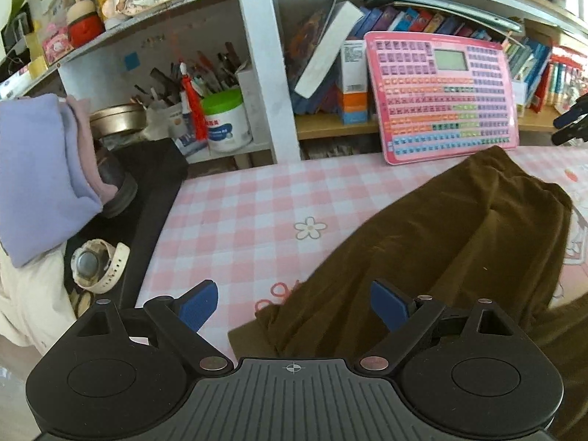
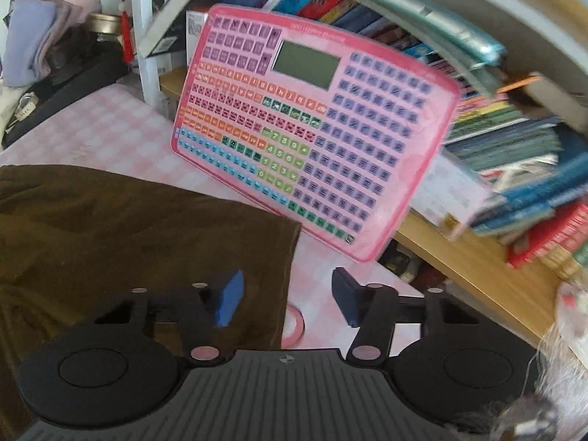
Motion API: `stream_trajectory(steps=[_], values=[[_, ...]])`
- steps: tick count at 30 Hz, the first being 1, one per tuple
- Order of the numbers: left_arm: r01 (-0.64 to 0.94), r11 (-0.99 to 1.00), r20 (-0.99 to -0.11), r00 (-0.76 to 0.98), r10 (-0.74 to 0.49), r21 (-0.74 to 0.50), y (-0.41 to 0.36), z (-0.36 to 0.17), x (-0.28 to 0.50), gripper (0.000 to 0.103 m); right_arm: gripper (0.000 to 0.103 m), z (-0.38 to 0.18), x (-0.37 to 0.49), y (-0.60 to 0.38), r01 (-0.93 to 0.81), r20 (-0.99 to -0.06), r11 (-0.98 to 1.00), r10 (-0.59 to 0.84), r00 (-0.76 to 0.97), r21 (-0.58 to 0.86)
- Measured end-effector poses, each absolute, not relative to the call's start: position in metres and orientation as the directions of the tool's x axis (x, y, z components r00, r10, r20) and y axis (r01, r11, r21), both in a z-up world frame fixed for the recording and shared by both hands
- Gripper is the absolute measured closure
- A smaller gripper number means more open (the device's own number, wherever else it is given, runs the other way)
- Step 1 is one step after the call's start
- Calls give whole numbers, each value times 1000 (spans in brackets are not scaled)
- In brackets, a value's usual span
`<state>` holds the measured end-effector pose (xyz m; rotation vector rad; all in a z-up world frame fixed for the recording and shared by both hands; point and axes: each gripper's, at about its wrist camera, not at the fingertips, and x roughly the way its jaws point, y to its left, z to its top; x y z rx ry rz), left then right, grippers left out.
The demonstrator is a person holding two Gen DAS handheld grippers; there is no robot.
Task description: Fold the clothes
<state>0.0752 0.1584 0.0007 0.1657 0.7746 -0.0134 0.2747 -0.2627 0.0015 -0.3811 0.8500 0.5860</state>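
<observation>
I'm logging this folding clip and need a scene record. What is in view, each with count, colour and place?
garment: one, dark brown, spread on the tablecloth
tablecloth: one, pink and white checked, covering the table
toy keyboard: one, pink, leaning against the shelf behind the garment
books: many, mixed colours, on the shelf
tub: one, white with green lid, in the left shelf bay
folded clothes: a pile, lilac and pink, far left
watch: one, cream, lower left
left gripper: black, blue pads, open above the garment's edge
right gripper: black, blue pads, open over the garment's corner
</observation>
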Motion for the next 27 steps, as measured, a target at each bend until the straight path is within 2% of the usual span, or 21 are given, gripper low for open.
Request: stream_trajectory(steps=[14, 21, 22, 24, 26, 27], values=[[147, 979, -724, 690, 0, 141, 167, -12, 112, 13, 61, -60, 355, -218, -635, -861, 766, 254, 440, -98], [224, 971, -790, 609, -71, 85, 166, -40, 137, 18, 72, -70, 367, -222, -618, -874, 785, 268, 406, -46], [234, 969, -802, 593, -75, 82, 166, -45, 140, 21, 79, -70, 368, -224, -616, -873, 787, 278, 400, -32], [253, 964, -825, 560, -72, 88, 165, -57, 144, 32, 85, -68, 368, -227, -612, -871, 791, 296, 392, -7], [266, 960, -840, 538, -73, 86, 165, -65, 147, 60, 94, -66, 367, -230, -601, -869, 799, 298, 396, 0], [273, 958, -828, 555, -81, 89, 164, -60, 143, 66, 100, -64, 367, -232, -594, -868, 804, 300, 396, 7]])
